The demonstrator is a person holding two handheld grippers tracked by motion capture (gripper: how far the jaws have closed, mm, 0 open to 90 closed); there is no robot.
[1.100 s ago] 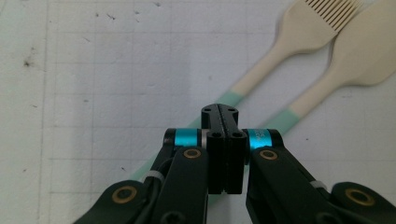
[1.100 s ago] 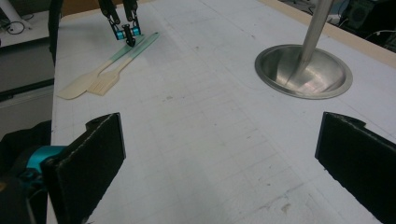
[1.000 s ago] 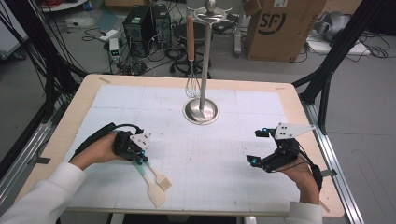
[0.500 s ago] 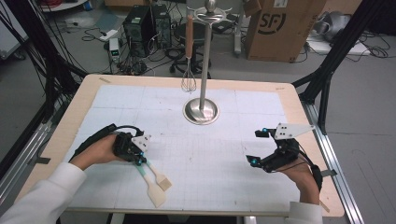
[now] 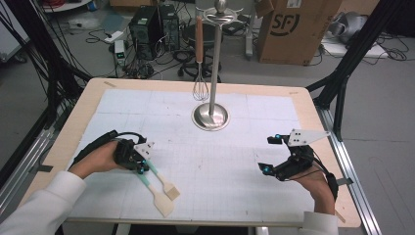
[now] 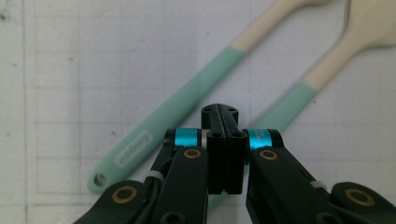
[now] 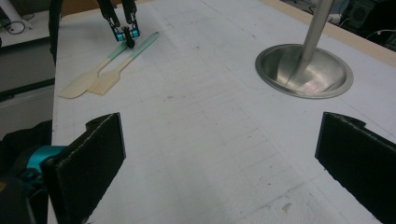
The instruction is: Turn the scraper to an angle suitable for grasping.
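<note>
1. High view. The left gripper (image 5: 143, 165) sits at the near left of the table (image 5: 83, 112), its jaws pressed together with nothing between them, their tips at the green handle ends of two utensils: a spatula (image 5: 155, 195) and a brush (image 5: 164, 182), lying side by side and pointing toward the table's near edge. The right gripper (image 5: 268, 155) rests at the near right, well apart from both utensils, jaws spread. A steel stand (image 5: 211, 115) rises at the centre far side; a whisk (image 5: 199, 73) with a wooden handle hangs from its top.

2. Left gripper view. The two black jaws meet flush, pinching nothing. One green handle (image 6: 163, 125), pierced by a hole at its end, lies just to the left of the jaw tips; the second green handle (image 6: 292, 102) runs partly beneath them. Whether the tips touch it cannot be told.

3. Right gripper view. Both pads (image 7: 100, 144) stand wide apart over bare white mat. The stand's round base (image 7: 304, 70) lies ahead to the right. The left gripper (image 7: 126, 33) appears far off, tips down beside the utensil handles.
</note>
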